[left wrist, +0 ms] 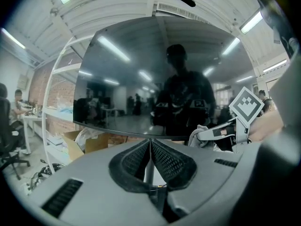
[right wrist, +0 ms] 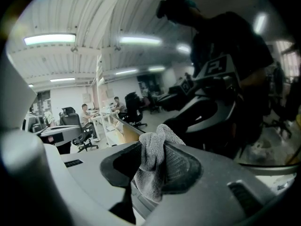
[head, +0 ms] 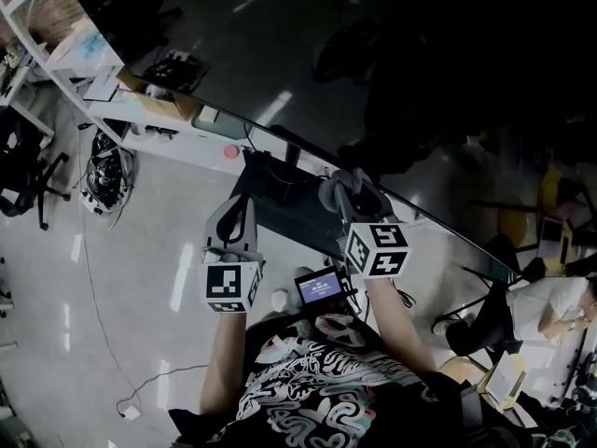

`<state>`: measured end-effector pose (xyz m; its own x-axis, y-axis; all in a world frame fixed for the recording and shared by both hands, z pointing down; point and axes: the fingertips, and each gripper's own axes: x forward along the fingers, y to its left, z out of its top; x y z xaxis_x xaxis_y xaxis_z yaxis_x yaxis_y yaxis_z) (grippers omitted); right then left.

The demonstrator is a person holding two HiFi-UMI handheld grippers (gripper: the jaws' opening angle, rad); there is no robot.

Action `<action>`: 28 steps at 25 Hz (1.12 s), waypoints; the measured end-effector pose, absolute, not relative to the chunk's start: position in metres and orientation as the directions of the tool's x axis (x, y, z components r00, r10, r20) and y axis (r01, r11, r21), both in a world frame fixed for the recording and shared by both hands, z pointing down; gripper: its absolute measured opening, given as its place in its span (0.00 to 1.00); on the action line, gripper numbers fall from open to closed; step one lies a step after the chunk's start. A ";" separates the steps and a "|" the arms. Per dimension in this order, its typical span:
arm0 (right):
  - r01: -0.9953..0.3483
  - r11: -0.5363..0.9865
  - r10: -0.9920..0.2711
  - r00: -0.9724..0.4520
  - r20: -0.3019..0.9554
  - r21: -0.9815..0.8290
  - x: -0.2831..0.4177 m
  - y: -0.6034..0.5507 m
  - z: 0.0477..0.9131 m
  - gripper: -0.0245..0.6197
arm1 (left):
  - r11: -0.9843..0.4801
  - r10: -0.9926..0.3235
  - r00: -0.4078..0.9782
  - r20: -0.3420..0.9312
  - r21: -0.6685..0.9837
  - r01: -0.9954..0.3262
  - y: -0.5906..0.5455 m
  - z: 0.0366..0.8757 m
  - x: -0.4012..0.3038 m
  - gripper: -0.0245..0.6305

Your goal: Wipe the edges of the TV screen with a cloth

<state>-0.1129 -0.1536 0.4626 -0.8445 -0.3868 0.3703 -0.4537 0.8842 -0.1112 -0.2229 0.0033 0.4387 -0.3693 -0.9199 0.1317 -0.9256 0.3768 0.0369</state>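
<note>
the tv screen (head: 392,82) fills most of what lies ahead of you. it is a dark glossy panel whose lower edge slants from upper left to lower right in the head view, and your own reflection stands in its glass. left of it rises a white shelf rack (head: 56,40) with boxes and papers on its levels. the pale floor (head: 168,250) spreads below. under the lower edge, between your two arms, a dark stand (head: 280,199) juts toward you, right in the stretch that separates the two tools. a black office chair (head: 23,171) stands far to your left. a heap of cables (head: 107,175) lies near the rack's foot, and a thin white cable (head: 131,381) trails across the floor. at the far right a person (head: 555,306) in a white top sits well apart from the screen. an open cardboard box (left wrist: 87,142) sits under the screen's left corner.

your right gripper (right wrist: 159,147) is up at the screen's lower edge, to the right of the stand. its pads are clamped on a bunched grey cloth (right wrist: 149,178) whose top pokes out past the tips toward the glass. i cannot tell whether the cloth touches the edge. your left gripper (left wrist: 150,142) hangs to the left of the stand and points at the screen, its pads pressed together with nothing in them. a small lit display (head: 319,287) sits close to your chest between your forearms. a small pink object (head: 230,151) lies on the white ledge (head: 177,143) just beneath the screen's edge.
</note>
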 end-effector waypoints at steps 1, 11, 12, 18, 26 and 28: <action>-0.451 0.885 -0.384 -0.846 0.370 -0.115 -0.114 -0.154 0.462 0.26 | 0.382 -0.918 -0.375 0.133 0.035 -0.923 0.006 0.438 -0.224 0.07; -0.437 0.885 -0.359 -0.861 0.360 -0.162 -0.131 -0.149 0.462 0.26 | 0.414 -0.903 -0.407 0.136 0.022 -0.910 0.021 0.433 -0.239 0.07; -0.433 0.885 -0.355 -0.864 0.357 -0.169 -0.135 -0.147 0.463 0.26 | 0.418 -0.901 -0.411 0.138 0.021 -0.908 0.022 0.434 -0.242 0.07; -0.435 0.879 -0.352 -0.870 0.346 -0.198 -0.149 -0.141 0.462 0.26 | 0.435 -0.891 -0.429 0.146 0.007 -0.901 0.031 0.433 -0.260 0.07; -0.423 0.881 -0.338 -0.877 0.342 -0.212 -0.175 -0.141 0.469 0.26 | 0.452 -0.881 -0.444 0.162 0.013 -0.892 0.030 0.446 -0.287 0.07; -0.427 0.878 -0.342 -0.876 0.339 -0.215 -0.177 -0.141 0.471 0.26 | 0.448 -0.884 -0.441 0.159 0.010 -0.894 0.028 0.446 -0.289 0.07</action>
<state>-0.1768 -0.1408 0.4707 -0.8762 -0.3425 0.3390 -0.4267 0.8784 -0.2155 -0.2893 0.0278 0.4457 -0.4405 -0.8836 0.1587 -0.8942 0.4476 0.0099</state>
